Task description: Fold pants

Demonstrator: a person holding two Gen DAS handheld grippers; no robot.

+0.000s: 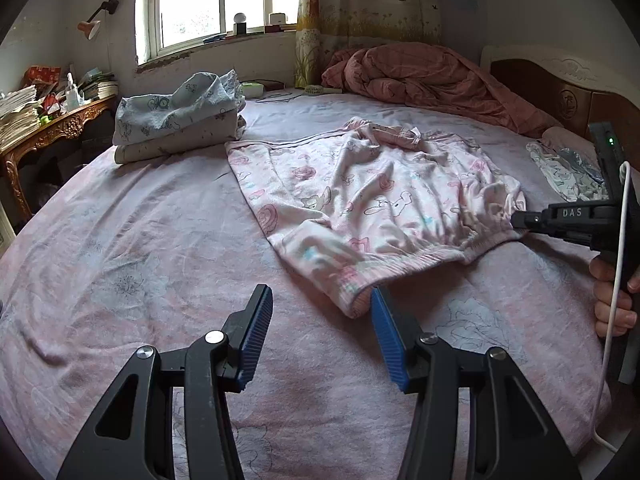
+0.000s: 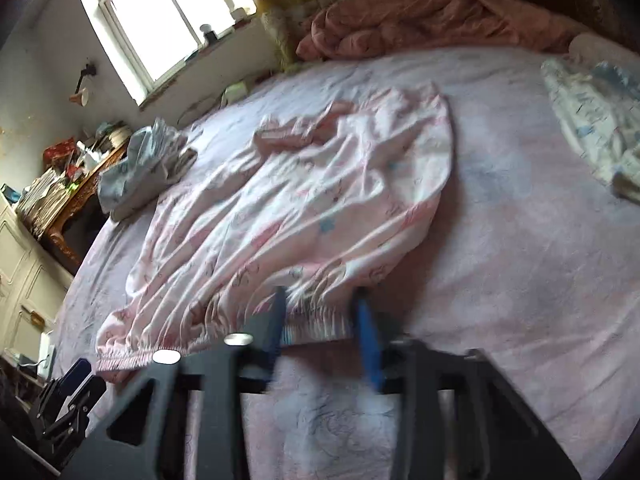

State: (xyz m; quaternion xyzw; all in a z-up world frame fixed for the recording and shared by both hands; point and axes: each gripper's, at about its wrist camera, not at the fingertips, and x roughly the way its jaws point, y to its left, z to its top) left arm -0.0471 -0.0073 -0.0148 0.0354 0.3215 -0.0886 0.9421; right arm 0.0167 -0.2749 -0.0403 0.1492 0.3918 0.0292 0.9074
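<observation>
Pink cartoon-print pants (image 1: 360, 192) (image 2: 300, 200) lie rumpled and spread on the bed sheet (image 1: 140, 260), their elastic waistband (image 1: 400, 264) (image 2: 160, 354) towards me. My left gripper (image 1: 320, 294) is open just above the sheet, and the waistband's near corner touches the right of its blue pads (image 1: 384, 332). My right gripper (image 1: 518, 220) (image 2: 322, 316) is at the waistband's other end. In the blurred right wrist view its fingers stand apart with the waistband between them. A hand (image 1: 612, 300) holds its handle. The left gripper (image 2: 76, 384) shows low at the left.
A stack of folded clothes (image 1: 176, 120) (image 2: 136, 176) sits at the bed's far left. A bunched pink quilt (image 1: 420, 76) lies by the headboard (image 1: 560, 88). Another pale printed garment (image 1: 568, 176) (image 2: 592, 128) lies at the right. A cluttered desk (image 1: 52, 120) stands left of the bed.
</observation>
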